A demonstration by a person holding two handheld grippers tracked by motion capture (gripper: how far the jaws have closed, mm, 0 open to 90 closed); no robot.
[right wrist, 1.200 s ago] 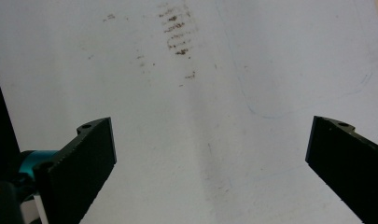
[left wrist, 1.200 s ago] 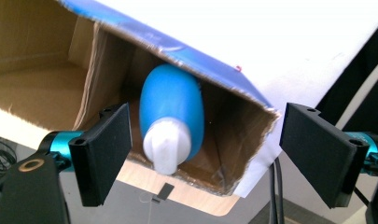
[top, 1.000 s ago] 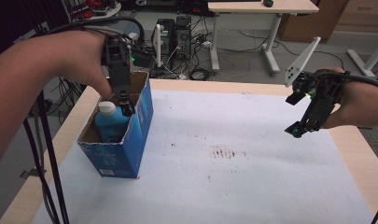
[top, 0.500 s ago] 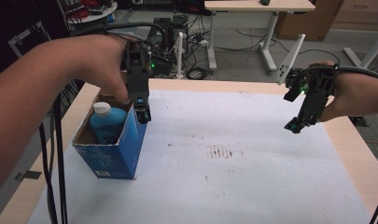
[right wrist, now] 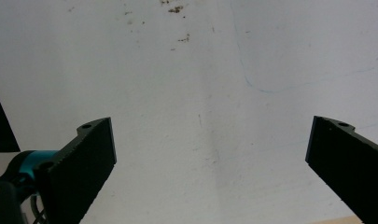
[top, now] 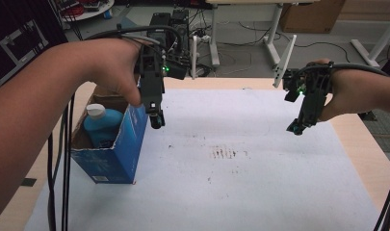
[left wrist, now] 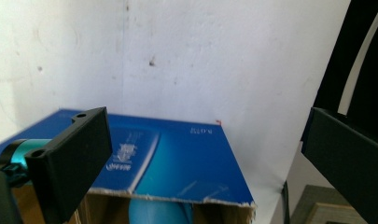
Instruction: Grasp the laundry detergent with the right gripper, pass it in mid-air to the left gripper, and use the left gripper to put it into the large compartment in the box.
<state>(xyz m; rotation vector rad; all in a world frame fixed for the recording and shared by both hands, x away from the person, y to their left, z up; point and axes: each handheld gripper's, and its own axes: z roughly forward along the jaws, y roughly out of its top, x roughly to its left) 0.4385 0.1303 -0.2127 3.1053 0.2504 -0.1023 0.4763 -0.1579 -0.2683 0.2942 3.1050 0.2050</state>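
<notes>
A blue cardboard box (top: 116, 154) stands open-topped at the left of the table, with a blue bottle with a white cap (top: 102, 126) upright inside it. My left gripper (top: 156, 120) points down just over the box's right wall, clear of the bottle. Its jaws have just been opening and stand wide with nothing between them. In the left gripper view, the box's blue wall (left wrist: 177, 163) and a bit of the bottle (left wrist: 154, 215) lie below the left gripper (left wrist: 203, 130). My right gripper (top: 296, 129) hovers over the table's right side, open and empty (right wrist: 210, 128).
A white sheet (top: 240, 192) with a patch of dark stains (top: 224, 153) covers most of the wooden table (top: 358, 144). Cables hang down at the left edge (top: 62, 168). Beyond the far edge are desk legs (top: 284, 53) and computer gear (top: 163, 24) on the floor.
My left gripper has come out from the box by the bottle and moved right, to over the box's right wall, with its jaws spreading. The right gripper has hardly moved.
</notes>
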